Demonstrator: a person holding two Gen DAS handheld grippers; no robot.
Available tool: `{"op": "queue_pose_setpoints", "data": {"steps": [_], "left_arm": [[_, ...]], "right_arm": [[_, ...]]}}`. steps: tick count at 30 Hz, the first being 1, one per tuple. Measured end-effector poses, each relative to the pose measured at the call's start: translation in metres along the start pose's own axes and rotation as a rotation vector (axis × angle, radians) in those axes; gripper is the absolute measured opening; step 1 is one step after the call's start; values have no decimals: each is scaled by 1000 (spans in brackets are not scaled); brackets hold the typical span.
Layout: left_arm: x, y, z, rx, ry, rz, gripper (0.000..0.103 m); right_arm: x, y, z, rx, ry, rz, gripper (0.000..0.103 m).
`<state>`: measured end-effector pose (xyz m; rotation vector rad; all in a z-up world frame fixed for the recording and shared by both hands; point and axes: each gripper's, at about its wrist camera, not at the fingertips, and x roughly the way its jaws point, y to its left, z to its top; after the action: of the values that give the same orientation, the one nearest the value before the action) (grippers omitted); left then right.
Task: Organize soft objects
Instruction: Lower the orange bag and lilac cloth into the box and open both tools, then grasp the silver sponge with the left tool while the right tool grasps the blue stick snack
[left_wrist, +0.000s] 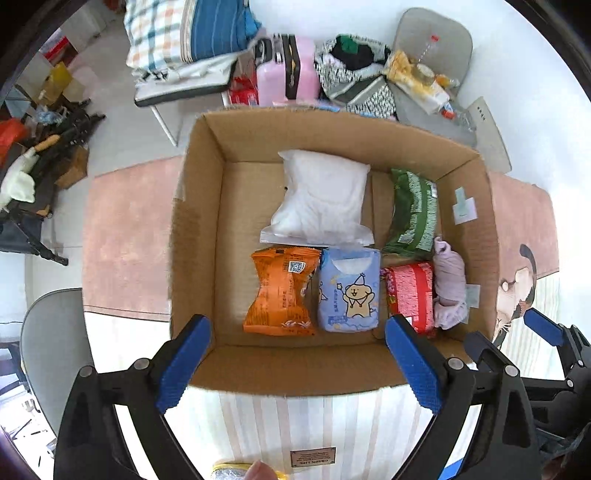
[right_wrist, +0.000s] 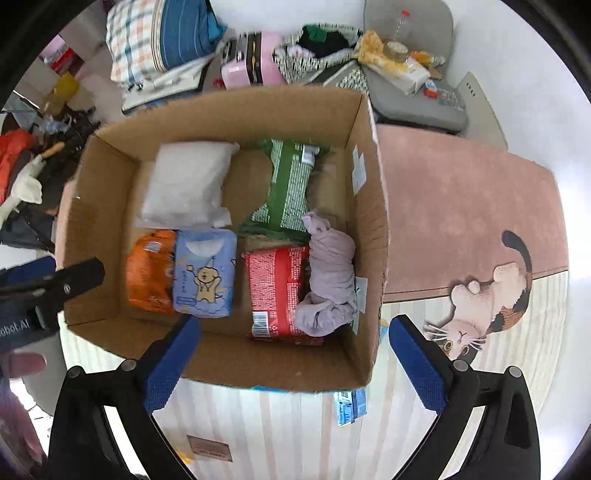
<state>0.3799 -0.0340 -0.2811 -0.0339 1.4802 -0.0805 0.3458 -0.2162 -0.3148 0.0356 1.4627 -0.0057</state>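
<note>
- Nearest the lens, the left gripper (left_wrist: 297, 354) and right gripper (right_wrist: 295, 350) were both released, jaws spread wide and grasping nothing, each at the lower centre of its frame over the near wall of the cardboard box (left_wrist: 295, 369).
- Inside the box, the near row held an orange packet (left_wrist: 282, 291), a blue tissue pack (left_wrist: 349, 291), a red packet (left_wrist: 412, 295) and a rolled lilac cloth (left_wrist: 448, 288); farther back lay a white pouch (left_wrist: 321, 199) and a green packet (left_wrist: 413, 214).
- Judgement: packing appeared nearly complete; the next move likely called for fetching a remaining soft item.
- Only the right wrist view showed a blue packet (right_wrist: 349, 406) outside the box, at lower centre.
- Only the left wrist view showed a yellow object (left_wrist: 229, 472) at its bottom edge.
</note>
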Motion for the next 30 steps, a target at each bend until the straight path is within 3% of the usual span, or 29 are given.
{"op": "queue_pose_setpoints", "data": {"steps": [8, 14, 16, 18, 23, 25, 30], "left_arm": [[-43, -11, -29, -34, -105, 8, 97], [-74, 1, -83, -141, -187, 46, 97], [-68, 19, -111, -238, -154, 25, 97], [-48, 40, -146, -349, -74, 9, 97], [32, 86, -248, -631, 182, -58, 97], [59, 97, -280, -734, 248, -91, 90], [110, 121, -316, -953, 344, -155, 85]], "right_arm": [[-40, 3, -27, 24, -97, 56, 103], [-74, 1, -63, 30, -201, 116, 103], [-76, 3, -81, 17, -203, 114, 103], [-71, 5, -97, 6, -187, 126, 103], [-26, 15, -136, -51, -80, 173, 103], [-3, 20, -147, -78, -20, 169, 103], [29, 27, -168, -145, 15, 143, 103]]}}
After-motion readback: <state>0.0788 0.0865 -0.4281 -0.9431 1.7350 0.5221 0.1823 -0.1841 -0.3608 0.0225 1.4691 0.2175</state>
